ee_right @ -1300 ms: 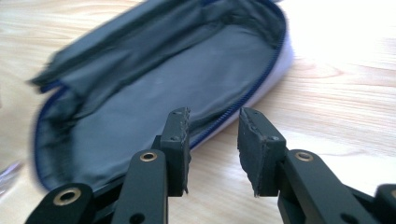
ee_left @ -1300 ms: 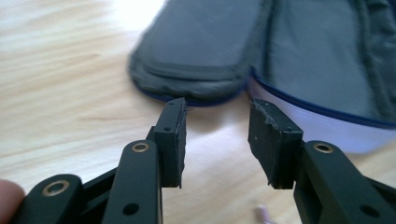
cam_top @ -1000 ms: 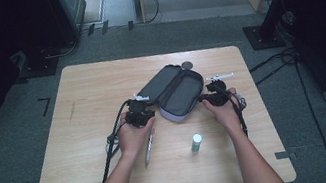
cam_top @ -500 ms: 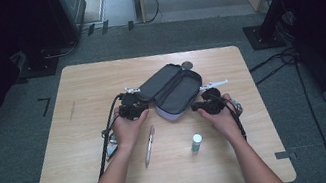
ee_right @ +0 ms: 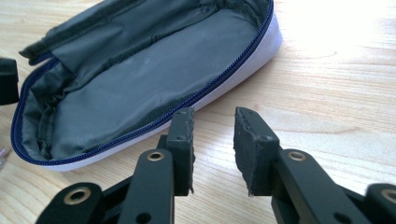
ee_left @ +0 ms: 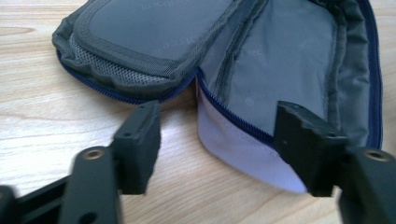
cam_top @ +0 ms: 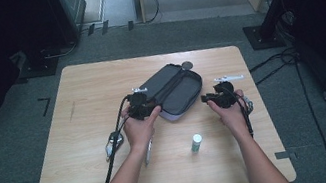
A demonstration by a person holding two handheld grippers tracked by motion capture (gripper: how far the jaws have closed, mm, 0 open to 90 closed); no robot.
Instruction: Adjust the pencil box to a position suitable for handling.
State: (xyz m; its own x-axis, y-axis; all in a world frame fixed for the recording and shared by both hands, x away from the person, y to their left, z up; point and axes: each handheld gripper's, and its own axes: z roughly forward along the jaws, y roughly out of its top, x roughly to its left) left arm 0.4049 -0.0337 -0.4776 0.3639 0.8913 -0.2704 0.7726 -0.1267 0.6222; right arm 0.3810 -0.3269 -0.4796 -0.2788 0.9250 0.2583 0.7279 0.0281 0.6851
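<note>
- Left of centre in the high view: left gripper (cam_top: 142, 106) right at the near-left end of the case (cam_top: 171, 90), hand just below it on the table (cam_top: 88, 84).
- Jaws there just been opening, now standing well apart; in the left gripper view, the case's near lip and blue zip between them, pads pressing on nothing.
- Lower left of that hand: a small metal thing (cam_top: 113, 142) by the cable, too small to name; a pen (cam_top: 147, 151) lying just under the wrist.
- Centre: case open and flat, long axis running from lower left up to upper right of the frame, lid flap folded to the upper-left side, grey lining showing, nothing seen inside.
- Below centre: a small white-capped tube (cam_top: 196, 143) standing upright, apart from the case, between the two forearms.
- Right of centre: right gripper (cam_top: 213, 98) just off the case's right end, not touching; case off to its left.
- In the right gripper view, jaws a little apart after easing open, bare wood between them, zip edge (ee_right: 140, 126) just beyond the left pad.
- Call: left hand nearer the case, right hand nearer the tube; loading looks the likely next move, with the tube or pen to be turned along that diagonal axis.
</note>
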